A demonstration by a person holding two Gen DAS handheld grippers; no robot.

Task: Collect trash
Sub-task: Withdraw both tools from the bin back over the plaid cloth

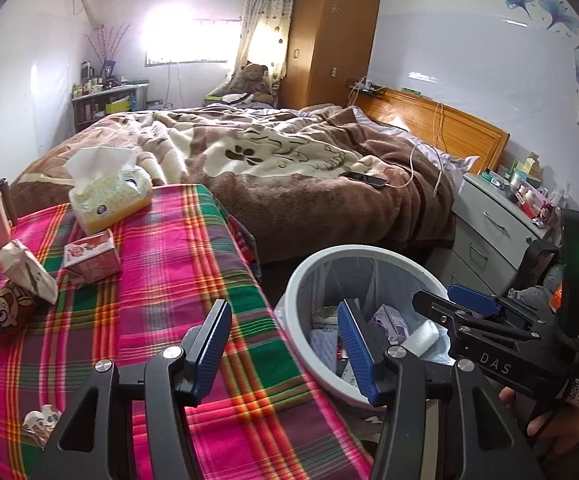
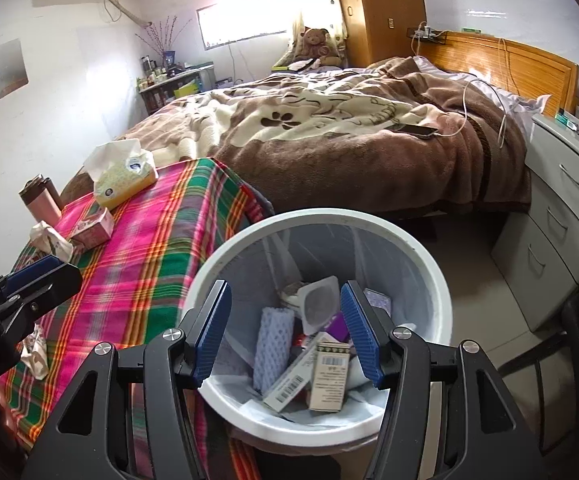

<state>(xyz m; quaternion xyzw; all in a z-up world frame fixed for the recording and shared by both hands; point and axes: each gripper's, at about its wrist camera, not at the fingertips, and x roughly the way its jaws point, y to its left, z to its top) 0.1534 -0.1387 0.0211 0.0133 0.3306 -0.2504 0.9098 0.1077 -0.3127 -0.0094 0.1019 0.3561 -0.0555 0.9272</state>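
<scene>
White letters "DAS" stand on the black body of the right gripper (image 1: 463,300) at the right edge of the left wrist view; at the left edge of the right wrist view a cut-off white word ending in "AI" runs along the left gripper (image 2: 29,270). In the white trash bin (image 2: 445,308), low in the centre of that view, two cartons carry barcodes (image 2: 331,364), their small print too fine to read. A blue round logo on the tissue pack (image 1: 107,196), upper left, is illegible. Both grippers stand with jaws spread and nothing between the blue pads; no earlier frame is given to compare. The right one hovers over the bin's mouth, touching nothing. The left one hangs above the plaid cloth (image 1: 177,264), where a crumpled wrapper (image 1: 29,270) and a small pink carton (image 1: 93,258) lie at the left.
</scene>
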